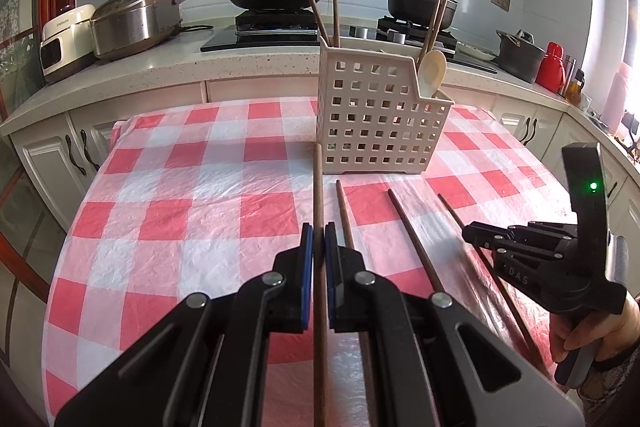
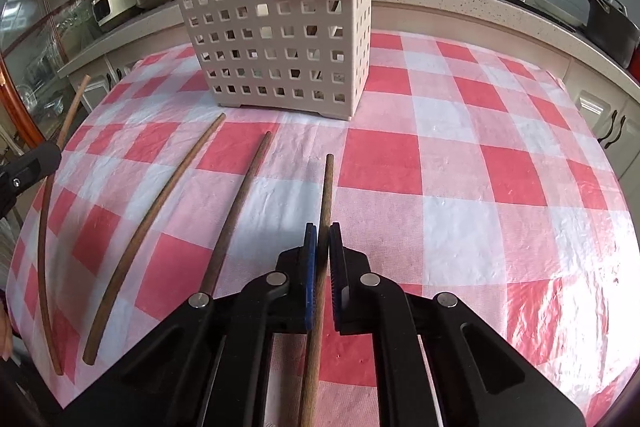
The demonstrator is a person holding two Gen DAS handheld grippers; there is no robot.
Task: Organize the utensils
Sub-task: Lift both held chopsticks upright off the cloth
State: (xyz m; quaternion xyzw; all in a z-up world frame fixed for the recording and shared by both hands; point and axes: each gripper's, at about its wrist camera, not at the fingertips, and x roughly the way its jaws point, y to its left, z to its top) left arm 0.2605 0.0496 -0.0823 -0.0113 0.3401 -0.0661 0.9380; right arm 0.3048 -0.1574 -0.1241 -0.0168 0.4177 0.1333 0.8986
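Chopsticks lie in a row on the checked surface (image 2: 460, 155) before a white caddy (image 2: 280, 39). Left tongs (image 1: 319, 239) pinch one chopstick (image 1: 318, 187); right tongs (image 2: 323, 239) pinch another (image 2: 326, 187). Two chopsticks (image 2: 240, 195) lie loose between them.

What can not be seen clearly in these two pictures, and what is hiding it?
- Left wrist view: the near end of the chopstick in the left claw is cut off by the bottom edge.
- Right wrist view: the near end of the chopstick in the right claw is cut off likewise.
- Both views: the lower parts of the utensils in the basket are hidden by its walls.
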